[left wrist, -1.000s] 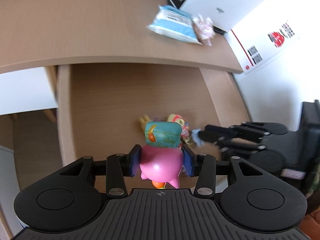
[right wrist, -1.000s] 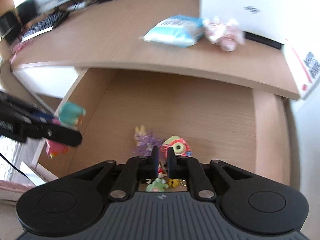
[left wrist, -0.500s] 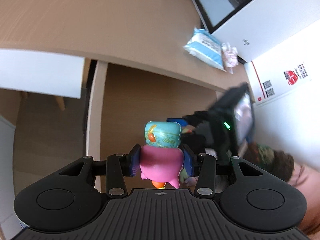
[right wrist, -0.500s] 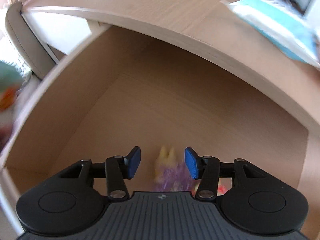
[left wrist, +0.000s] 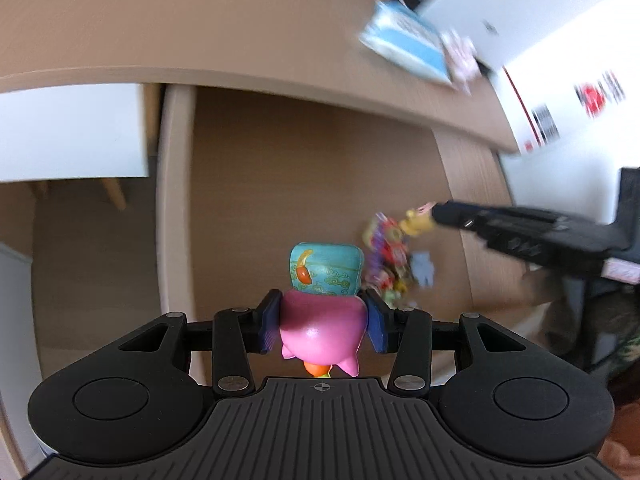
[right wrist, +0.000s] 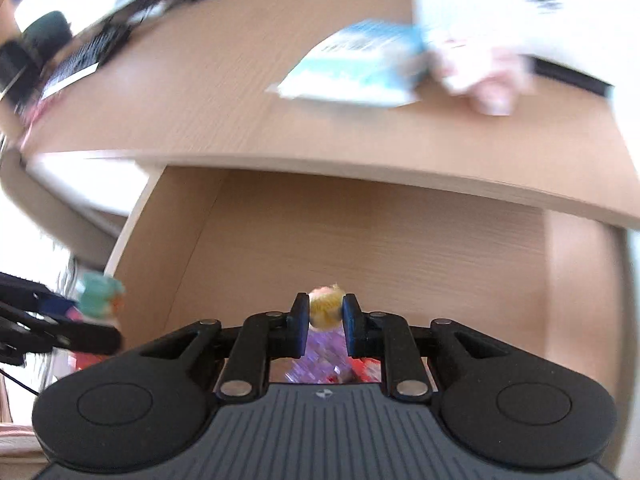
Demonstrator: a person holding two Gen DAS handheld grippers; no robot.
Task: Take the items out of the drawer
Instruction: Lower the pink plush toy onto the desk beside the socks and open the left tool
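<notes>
**Both claws gripping, angled down**

The left claw points steeply downward, its blue pads pressed against the sides of a pink toy. The right claw also tilts downward; its jaws have just been closing and now pinch a small yellow toy between the fingertips.
</notes>
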